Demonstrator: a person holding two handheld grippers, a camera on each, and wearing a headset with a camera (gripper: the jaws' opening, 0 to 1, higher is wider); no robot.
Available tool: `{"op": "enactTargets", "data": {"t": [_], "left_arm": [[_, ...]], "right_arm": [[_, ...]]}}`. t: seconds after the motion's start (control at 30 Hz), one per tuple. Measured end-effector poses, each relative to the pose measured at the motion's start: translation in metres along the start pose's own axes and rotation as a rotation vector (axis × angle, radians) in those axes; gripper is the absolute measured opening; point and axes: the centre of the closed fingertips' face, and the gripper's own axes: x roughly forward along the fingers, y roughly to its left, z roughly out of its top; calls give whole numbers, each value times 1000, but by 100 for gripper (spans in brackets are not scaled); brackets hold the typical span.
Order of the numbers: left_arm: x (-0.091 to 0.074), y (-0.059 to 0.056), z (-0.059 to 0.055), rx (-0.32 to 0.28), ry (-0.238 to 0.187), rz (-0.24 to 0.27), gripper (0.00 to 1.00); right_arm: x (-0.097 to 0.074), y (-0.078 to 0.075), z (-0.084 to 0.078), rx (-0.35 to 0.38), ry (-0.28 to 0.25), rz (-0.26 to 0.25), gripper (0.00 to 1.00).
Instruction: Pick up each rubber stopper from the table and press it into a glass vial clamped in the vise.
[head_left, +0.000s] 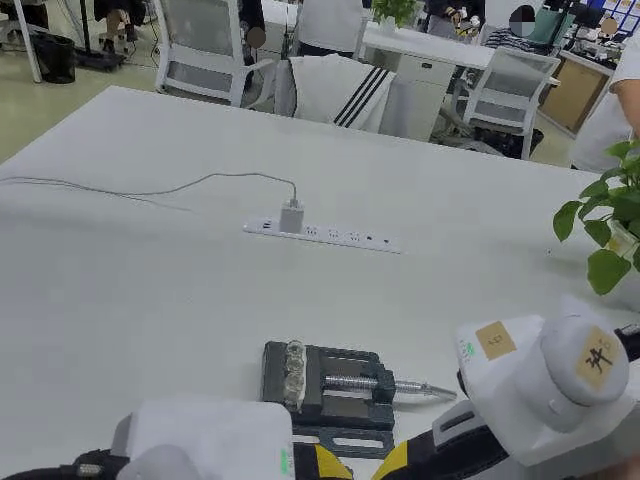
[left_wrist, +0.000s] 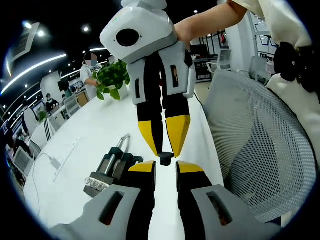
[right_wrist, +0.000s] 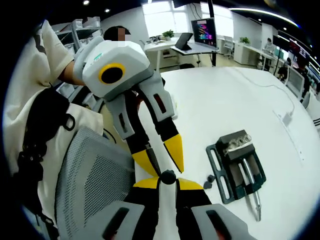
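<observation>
Right gripper jaws pinched on a dark rubber stopper; left gripper jaws slightly parted, tips just short of it, gripping nothing. Beyond, vise clamping glass vials on the white worktop; farther, power strip; office chairs behind

Head view's bottom edge crops my left gripper and right gripper; the clamped clear glass vials are too small to count.
</observation>
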Motion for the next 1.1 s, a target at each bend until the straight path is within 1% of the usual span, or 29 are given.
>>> {"op": "enactTargets", "data": {"t": [0.1,0.23,0.33,0.47,0.57,0.67,0.73,0.77,0.83,0.87,0.93,1.03,1.1], "left_arm": [[1,-1,-1,29,15,-12,10],[3,-2,0,28,12,-24,6],[4,-3,0,21,13,-29,5],[4,-4,0,-7,1,-39,5],[4,-6,0,-17,-2,-42,5],[5,-6,-1,-26,-4,-43,5],[5,-6,-1,-43,-10,-39,4],[6,-6,-1,-65,-15,-38,4],[6,-4,-2,-88,-20,-29,4],[6,-3,-3,-105,-23,-23,4],[5,-1,-4,-148,-32,-18,4],[4,0,-5,-172,-40,-13,4],[3,1,-6,-190,-45,-10,4]], "right_arm": [[0,1,0,-2,9,11,8],[1,2,-2,-8,19,18,8],[0,2,-2,-8,20,21,8],[0,3,-4,-11,21,25,8],[0,4,-4,-12,21,28,8],[1,5,-5,-27,26,29,8],[1,5,-6,-43,30,25,8],[1,5,-6,-62,31,23,8],[0,3,-6,-85,34,6,9],[-1,0,-6,-107,36,-12,13],[-3,-1,-5,-110,29,-21,18],[-7,-1,-3,-128,13,-23,16],[-7,-1,0,-142,4,-23,16]]}}
